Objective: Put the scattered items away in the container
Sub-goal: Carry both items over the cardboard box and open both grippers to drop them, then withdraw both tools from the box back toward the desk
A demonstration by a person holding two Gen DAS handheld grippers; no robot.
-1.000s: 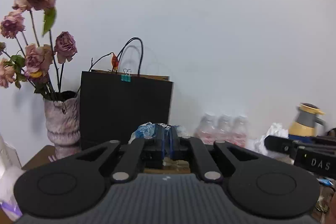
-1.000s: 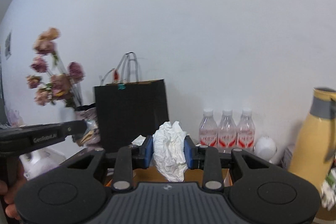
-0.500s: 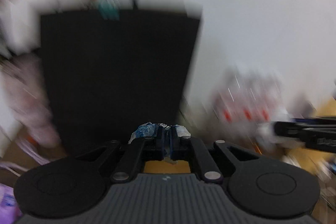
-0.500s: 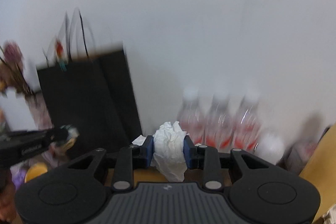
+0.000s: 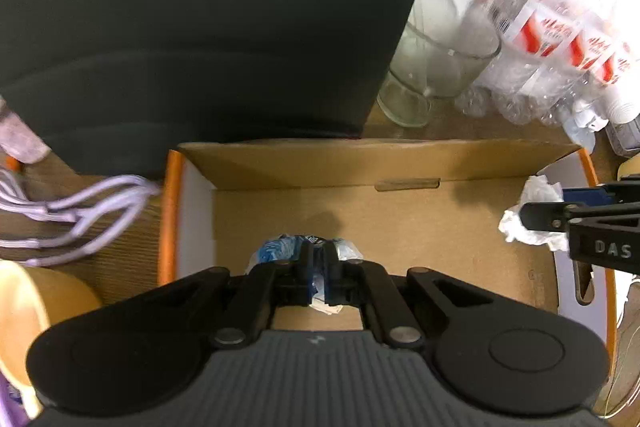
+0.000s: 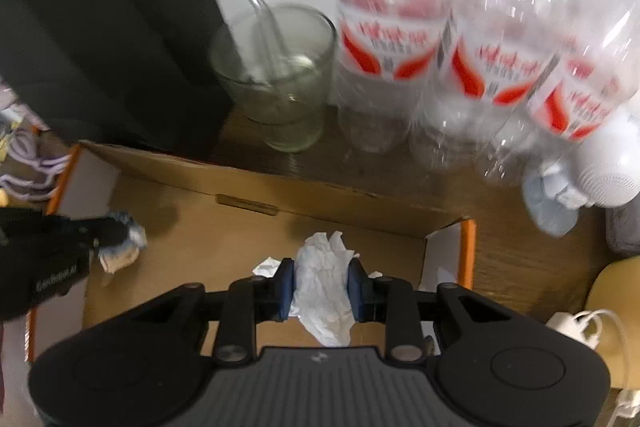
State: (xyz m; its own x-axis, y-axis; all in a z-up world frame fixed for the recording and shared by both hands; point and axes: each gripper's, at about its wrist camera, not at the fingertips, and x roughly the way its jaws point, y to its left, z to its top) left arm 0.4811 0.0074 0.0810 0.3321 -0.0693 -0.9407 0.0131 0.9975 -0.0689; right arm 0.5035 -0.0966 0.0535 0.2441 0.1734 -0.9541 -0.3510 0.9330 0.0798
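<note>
An open cardboard box [image 5: 400, 159] with orange edges lies below both grippers; it also shows in the right wrist view [image 6: 248, 183]. My left gripper [image 5: 319, 267] is shut on a blue and white crumpled wrapper [image 5: 276, 251] and holds it over the box's left part. My right gripper [image 6: 320, 281] is shut on a white crumpled tissue [image 6: 322, 283] over the box's right part. The right gripper with its tissue [image 5: 532, 215] shows in the left wrist view. The left gripper's wrapper [image 6: 120, 243] shows in the right wrist view.
A black paper bag [image 5: 200, 19] stands behind the box. A glass [image 6: 280, 83] with a stirrer and three water bottles [image 6: 452, 47] stand behind it on the wooden table. Purple cords [image 5: 80, 215] lie left of the box. A white round device [image 6: 608, 171] sits at the right.
Both grippers have tilted down and moved forward from facing the wall to looking into the box. Each still holds its item.
</note>
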